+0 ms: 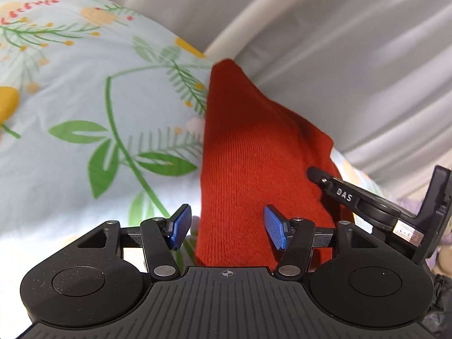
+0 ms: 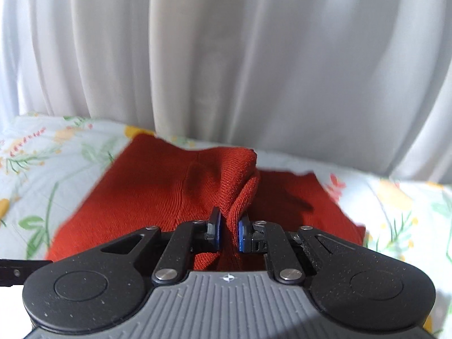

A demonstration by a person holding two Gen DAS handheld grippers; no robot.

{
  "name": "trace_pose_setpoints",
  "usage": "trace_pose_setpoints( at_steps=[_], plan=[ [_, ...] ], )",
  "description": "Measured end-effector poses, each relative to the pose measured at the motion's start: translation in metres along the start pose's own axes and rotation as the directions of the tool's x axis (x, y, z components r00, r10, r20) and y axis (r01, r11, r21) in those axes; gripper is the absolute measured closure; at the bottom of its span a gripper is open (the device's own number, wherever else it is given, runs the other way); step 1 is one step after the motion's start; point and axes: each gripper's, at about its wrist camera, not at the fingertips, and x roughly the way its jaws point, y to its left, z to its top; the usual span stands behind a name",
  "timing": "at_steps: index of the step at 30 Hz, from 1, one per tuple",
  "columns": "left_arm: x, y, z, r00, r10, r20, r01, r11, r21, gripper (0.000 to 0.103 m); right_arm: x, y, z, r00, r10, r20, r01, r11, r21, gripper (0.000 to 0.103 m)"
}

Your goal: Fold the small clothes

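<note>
A red knitted garment (image 2: 158,186) lies on a floral bedsheet (image 2: 42,163). My right gripper (image 2: 229,233) is shut on a raised fold of the red garment, which stands up in a ridge between the blue pads. In the left wrist view the same red garment (image 1: 248,147) runs between the fingers of my left gripper (image 1: 226,226), whose blue pads stand wide apart without pinching it. The right gripper's black finger marked DAS (image 1: 350,195) reaches onto the cloth from the right.
A white curtain (image 2: 226,56) hangs along the far edge of the bed. The floral sheet (image 1: 84,99) spreads left of the garment. Something purple and dark lies at the far right edge (image 1: 440,254) in the left wrist view.
</note>
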Motion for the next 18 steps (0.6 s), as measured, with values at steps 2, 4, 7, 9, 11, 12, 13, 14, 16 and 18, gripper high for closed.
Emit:
trace_pose_setpoints(
  at_steps=[2, 4, 7, 9, 11, 12, 13, 14, 16, 18],
  plan=[
    [0.000, -0.002, -0.002, 1.000, 0.007, -0.009, -0.007, 1.000, 0.012, 0.040, 0.000, -0.005, -0.007, 1.000, 0.006, 0.000, -0.006, 1.000, 0.024, 0.089],
    [-0.003, 0.000, -0.003, 1.000, 0.010, -0.005, -0.010, 1.000, 0.017, 0.040, -0.009, -0.015, -0.006, 0.999, 0.031, 0.008, -0.032, 0.994, 0.103, 0.078],
    [-0.010, 0.005, -0.005, 1.000, 0.016, -0.006, -0.015, 1.000, 0.021, 0.040, -0.029, -0.045, -0.016, 0.988, 0.145, 0.048, -0.152, 0.940, 0.304, 0.040],
    [-0.013, 0.007, -0.008, 1.000, 0.018, -0.011, -0.018, 1.000, 0.021, 0.040, -0.027, -0.057, -0.027, 0.967, 0.250, 0.052, -0.249, 0.878, 0.409, 0.035],
    [-0.013, 0.007, -0.011, 1.000, 0.021, -0.019, -0.020, 1.000, 0.020, 0.040, -0.025, -0.066, -0.040, 0.952, 0.305, 0.007, -0.270, 0.831, 0.486, 0.035],
    [-0.012, 0.006, -0.012, 1.000, 0.021, -0.019, -0.021, 1.000, 0.019, 0.040, -0.024, -0.066, -0.046, 0.945, 0.327, -0.001, -0.282, 0.816, 0.505, 0.035],
    [-0.013, 0.004, -0.013, 1.000, 0.025, -0.018, -0.025, 1.000, 0.017, 0.040, -0.025, -0.065, -0.050, 0.939, 0.344, -0.001, -0.294, 0.806, 0.514, 0.035],
    [-0.014, 0.003, -0.013, 0.999, 0.030, -0.016, -0.030, 1.000, 0.009, 0.040, -0.027, -0.063, -0.053, 0.937, 0.350, 0.006, -0.301, 0.797, 0.523, 0.035],
    [-0.015, 0.003, -0.011, 1.000, 0.029, -0.006, -0.029, 1.000, -0.008, 0.040, -0.032, -0.064, -0.059, 0.928, 0.372, 0.034, -0.326, 0.763, 0.559, 0.035],
    [-0.017, 0.001, -0.005, 0.999, 0.038, 0.012, -0.038, 0.999, -0.010, 0.040, -0.035, -0.064, -0.068, 0.913, 0.405, 0.047, -0.351, 0.723, 0.595, 0.035]
  ],
)
